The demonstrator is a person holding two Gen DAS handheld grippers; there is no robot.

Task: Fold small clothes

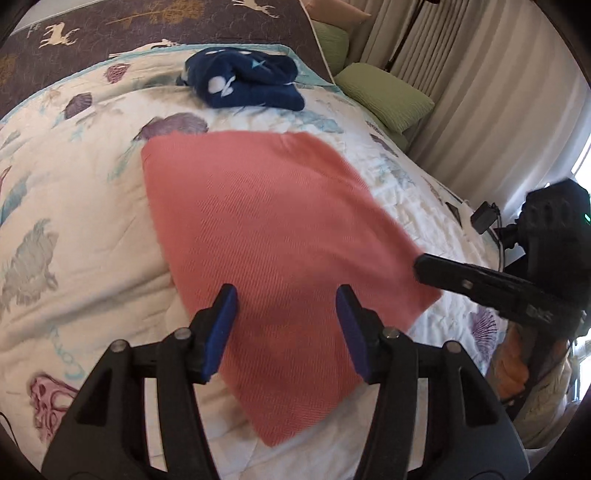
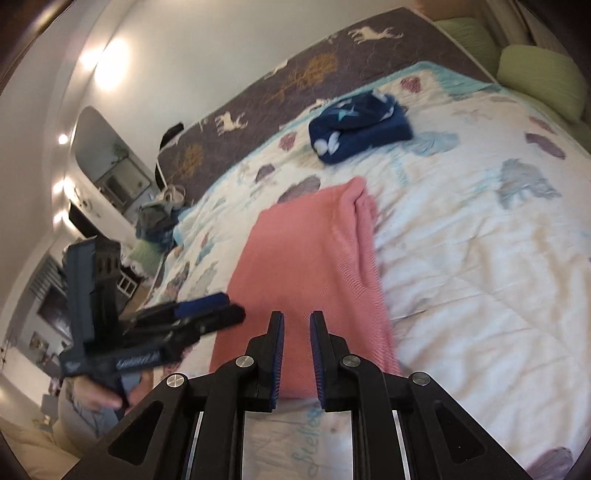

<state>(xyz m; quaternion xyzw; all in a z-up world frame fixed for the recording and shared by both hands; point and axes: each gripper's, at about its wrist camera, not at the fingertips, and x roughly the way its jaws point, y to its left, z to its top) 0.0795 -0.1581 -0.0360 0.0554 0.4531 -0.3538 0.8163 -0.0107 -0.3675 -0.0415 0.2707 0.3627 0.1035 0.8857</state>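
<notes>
A pink knitted cloth [image 1: 273, 236] lies folded flat on the white patterned quilt [image 1: 81, 206]; it also shows in the right wrist view [image 2: 306, 266]. My left gripper [image 1: 286, 295] is open and empty, hovering over the cloth's near part. My right gripper [image 2: 297, 321] has its jaws a narrow gap apart with nothing between them, above the cloth's near edge. The right gripper shows at the cloth's right corner in the left wrist view [image 1: 421, 266]. The left gripper shows at the cloth's left side in the right wrist view [image 2: 221, 310]. A folded navy garment [image 1: 243, 81] lies beyond the pink cloth.
A brown deer-print blanket [image 1: 147, 26] covers the head of the bed. Green pillows [image 1: 384, 96] lie along the curtained side. A pile of dark clothes [image 2: 155, 221] sits at the bed's far-left corner. The bed edge is just below my right gripper.
</notes>
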